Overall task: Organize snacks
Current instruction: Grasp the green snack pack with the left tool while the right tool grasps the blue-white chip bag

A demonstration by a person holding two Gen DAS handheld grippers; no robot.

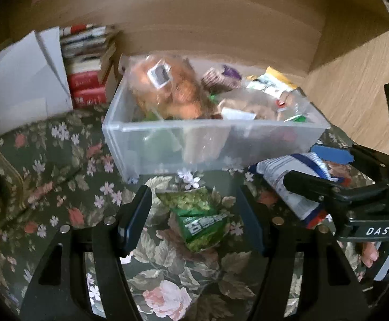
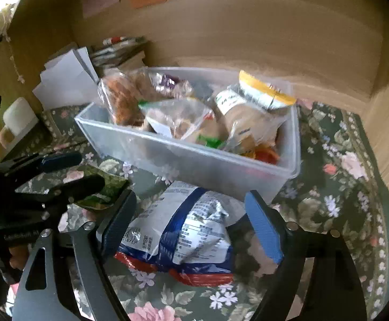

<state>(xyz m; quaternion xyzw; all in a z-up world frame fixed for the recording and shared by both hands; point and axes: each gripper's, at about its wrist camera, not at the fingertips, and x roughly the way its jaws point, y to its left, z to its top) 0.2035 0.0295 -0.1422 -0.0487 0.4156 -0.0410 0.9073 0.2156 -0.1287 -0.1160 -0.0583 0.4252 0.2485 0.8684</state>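
Observation:
A small green snack packet (image 1: 199,222) lies on the floral cloth between the fingers of my left gripper (image 1: 193,203), which stands open with neither pad touching it. To its right a blue, white and red snack bag (image 2: 183,235) lies crumpled on the cloth inside my open right gripper (image 2: 190,198); the right pad is clear of it, and the left pad sits close beside it. Behind both stands a clear plastic bin (image 1: 194,144) holding several bagged snacks. Each view shows the other gripper from the side: the right gripper (image 1: 317,168) and the left gripper (image 2: 79,171).
The floral cloth (image 1: 60,187) covers the surface around the bin (image 2: 194,160). White boxes (image 1: 20,88) and a stack of books (image 1: 87,67) stand at the back left. A brown wall (image 2: 247,40) rises right behind the bin.

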